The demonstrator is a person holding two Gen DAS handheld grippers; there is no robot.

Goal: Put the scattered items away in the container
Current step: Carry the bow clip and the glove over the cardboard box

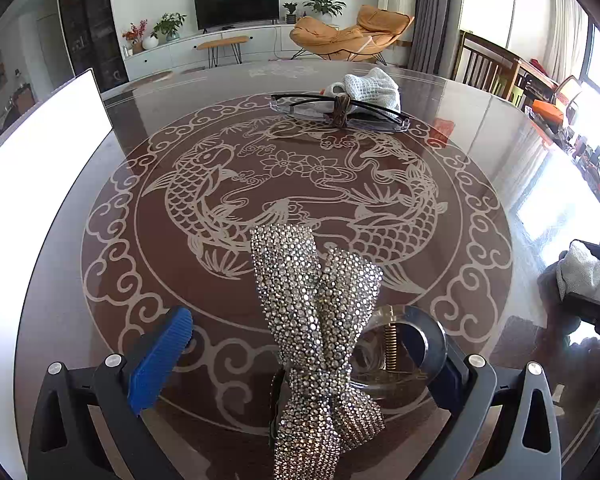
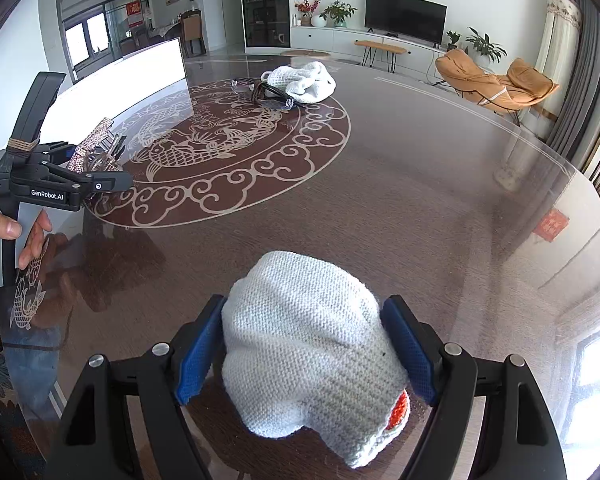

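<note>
A rhinestone bow hair clip point(image 1: 316, 320) with a clear claw point(image 1: 400, 344) lies between the wide-apart fingers of my left gripper point(image 1: 300, 352), just above the round glass table point(image 1: 460, 128); I cannot tell whether the pads touch it. It also shows in the right wrist view point(image 2: 96, 148). My right gripper point(image 2: 304, 352) is shut on a pale knitted item point(image 2: 308, 344) with an orange patch. Far across the table lie sunglasses point(image 1: 340, 110) and a white knitted cloth point(image 1: 372, 86). No container is clearly in view.
A white board point(image 1: 40, 152) stands along the table's left side. Wooden chairs point(image 1: 484, 64) stand at the right edge. The right gripper with its cloth shows at the far right of the left wrist view point(image 1: 584, 280).
</note>
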